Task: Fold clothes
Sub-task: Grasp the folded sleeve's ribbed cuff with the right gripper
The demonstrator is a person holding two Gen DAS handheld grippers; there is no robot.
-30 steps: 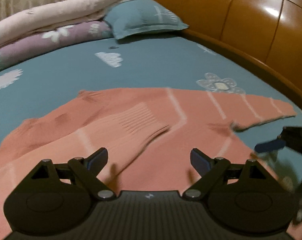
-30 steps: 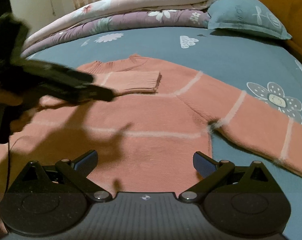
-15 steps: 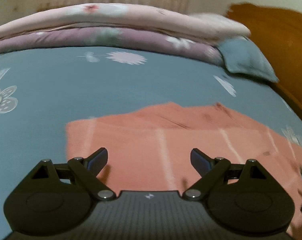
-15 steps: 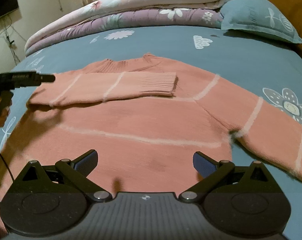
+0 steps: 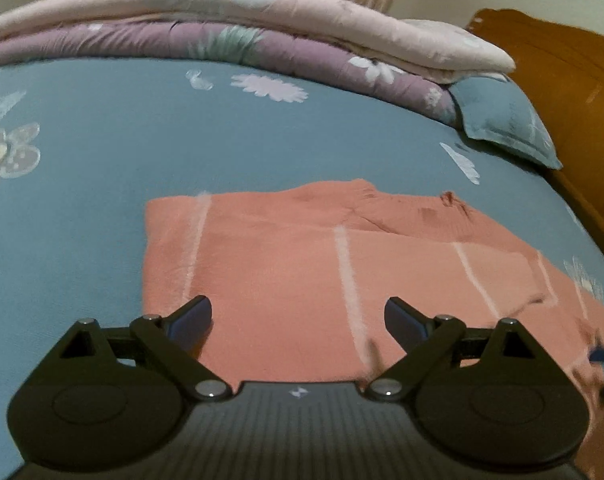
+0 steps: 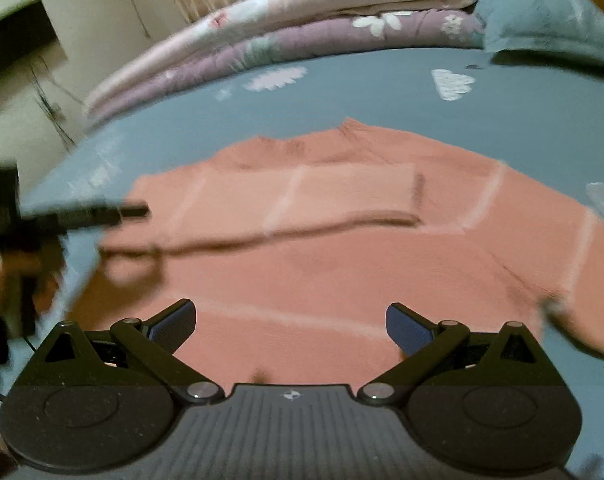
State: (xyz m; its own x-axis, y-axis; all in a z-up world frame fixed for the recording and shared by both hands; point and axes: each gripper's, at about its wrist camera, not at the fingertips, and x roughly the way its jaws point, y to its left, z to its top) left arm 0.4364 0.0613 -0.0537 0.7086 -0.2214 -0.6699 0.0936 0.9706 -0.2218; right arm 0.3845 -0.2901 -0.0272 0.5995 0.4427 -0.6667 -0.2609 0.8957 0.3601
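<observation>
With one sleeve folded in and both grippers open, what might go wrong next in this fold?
1. The folded sleeve lies loose across the salmon-pink knitted sweater; dragging the body may shift it.
2. The other sleeve is still spread on the blue floral bedsheet; folding the body first would likely trap it.
3. Both the left gripper and right gripper hold nothing.

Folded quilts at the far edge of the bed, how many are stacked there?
2: a pale pink quilt on top and a purple floral quilt under it, beside the blue pillow. More beneath may be hidden.

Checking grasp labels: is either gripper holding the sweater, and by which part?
Nothing is held. The left gripper and right gripper are open above the sweater.
</observation>
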